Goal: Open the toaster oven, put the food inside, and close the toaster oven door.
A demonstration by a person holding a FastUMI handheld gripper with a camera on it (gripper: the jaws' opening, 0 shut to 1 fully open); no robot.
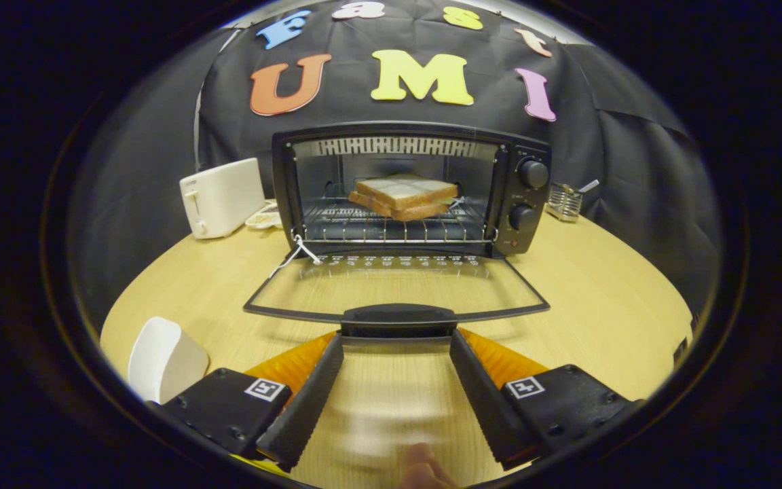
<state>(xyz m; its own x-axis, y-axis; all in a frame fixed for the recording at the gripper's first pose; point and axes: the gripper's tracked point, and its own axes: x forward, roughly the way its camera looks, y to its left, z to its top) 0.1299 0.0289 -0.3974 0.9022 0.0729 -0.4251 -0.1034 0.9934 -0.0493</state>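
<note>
A black toaster oven (523,197) stands at the back of the wooden table with its glass door (398,285) folded down flat toward me. Two slices of toast (406,195) lie stacked on the wire rack (391,227) inside. The door's black handle (398,320) lies just ahead of my fingertips. My gripper (396,343) is open, its fingers spread about as wide as the handle, one tip at each end of it, with nothing between them. I cannot tell whether the tips touch the handle.
A white pop-up toaster (221,197) stands left of the oven with a small plate (263,219) beside it. A wire holder (564,202) sits right of the oven. A white dish (163,360) lies near the left finger. Part of a hand (425,468) shows between the fingers' bases.
</note>
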